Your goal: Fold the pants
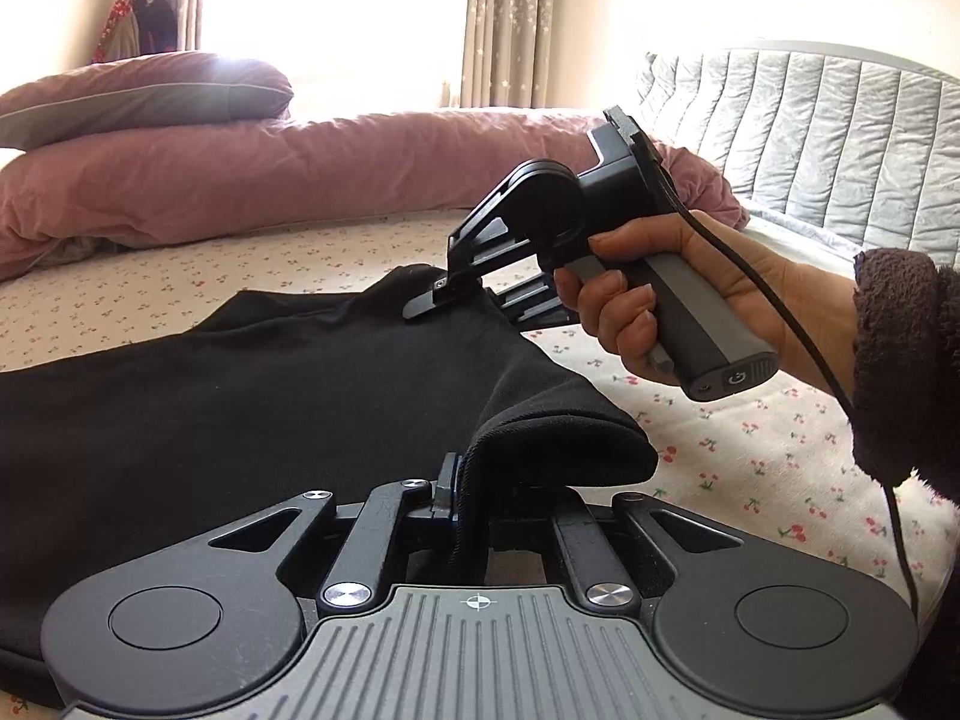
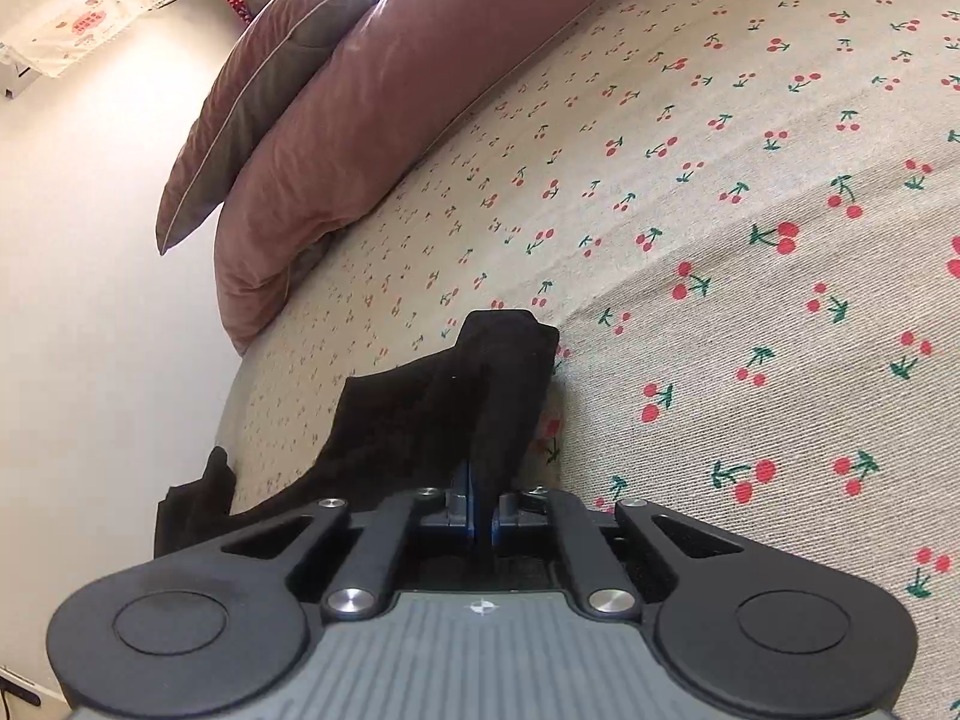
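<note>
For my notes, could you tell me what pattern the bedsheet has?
Small red cherries on cream bedsheet, clearest in the right wrist view.

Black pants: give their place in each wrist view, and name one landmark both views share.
Left wrist view: the black pants spread across the left and centre, both grippers clamping their near-right edge.
Right wrist view: the black pants bunch at lower centre, rising from the shut right gripper.
Shared landmark: the pink duvet on the cherry-print sheet.
</note>
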`<state>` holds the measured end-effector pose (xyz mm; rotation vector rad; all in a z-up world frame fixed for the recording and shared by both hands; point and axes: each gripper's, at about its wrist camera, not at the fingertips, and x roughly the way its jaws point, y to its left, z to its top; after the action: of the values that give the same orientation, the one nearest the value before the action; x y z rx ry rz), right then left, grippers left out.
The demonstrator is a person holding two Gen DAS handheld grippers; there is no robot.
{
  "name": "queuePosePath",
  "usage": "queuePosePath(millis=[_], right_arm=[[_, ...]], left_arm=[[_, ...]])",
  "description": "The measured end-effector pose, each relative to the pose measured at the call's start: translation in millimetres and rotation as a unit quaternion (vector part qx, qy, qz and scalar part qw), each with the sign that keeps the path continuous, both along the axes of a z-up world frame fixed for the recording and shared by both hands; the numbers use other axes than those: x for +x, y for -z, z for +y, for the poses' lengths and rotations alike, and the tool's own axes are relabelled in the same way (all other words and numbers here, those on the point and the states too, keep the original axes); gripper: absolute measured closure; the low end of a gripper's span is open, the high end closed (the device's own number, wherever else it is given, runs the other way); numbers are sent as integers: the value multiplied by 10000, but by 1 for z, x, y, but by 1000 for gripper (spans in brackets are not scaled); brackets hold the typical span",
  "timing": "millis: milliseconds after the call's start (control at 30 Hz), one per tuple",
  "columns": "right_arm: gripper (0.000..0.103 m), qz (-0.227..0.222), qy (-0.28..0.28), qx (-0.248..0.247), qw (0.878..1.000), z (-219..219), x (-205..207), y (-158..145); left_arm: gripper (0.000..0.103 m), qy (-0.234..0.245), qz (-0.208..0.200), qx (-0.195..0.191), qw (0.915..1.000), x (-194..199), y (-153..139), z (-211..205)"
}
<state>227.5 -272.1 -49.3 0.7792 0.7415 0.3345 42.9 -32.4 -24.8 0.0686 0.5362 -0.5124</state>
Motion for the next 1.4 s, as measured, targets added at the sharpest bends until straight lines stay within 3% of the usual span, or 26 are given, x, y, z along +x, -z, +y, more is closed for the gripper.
queuePosePath(millis=[133, 367, 633, 867, 1100, 1400], right_arm=[[99, -87, 111, 52, 9999, -15, -14, -10], [99, 191, 611, 309, 9975, -65, -54, -13], [99, 202, 862, 514, 9947, -77, -80, -20], [98, -85, 599, 508, 9969, -36, -55, -54], [98, -36, -64, -146, 9999, 43, -5, -86], [96, 334, -726, -515, 9955, 149, 40, -58]], left_arm=[[99, 83, 144, -259, 9995, -3, -8, -11], [99, 490, 365, -685, 9958, -13, -14, -37], [99, 563, 489, -1205, 9899, -7, -20, -24], [98, -128, 400, -1824, 9823, -3, -32, 29], [98, -1071, 449, -2069, 9714, 3, -34, 91], [97, -2357, 1037, -1839, 9486, 0, -15, 157]])
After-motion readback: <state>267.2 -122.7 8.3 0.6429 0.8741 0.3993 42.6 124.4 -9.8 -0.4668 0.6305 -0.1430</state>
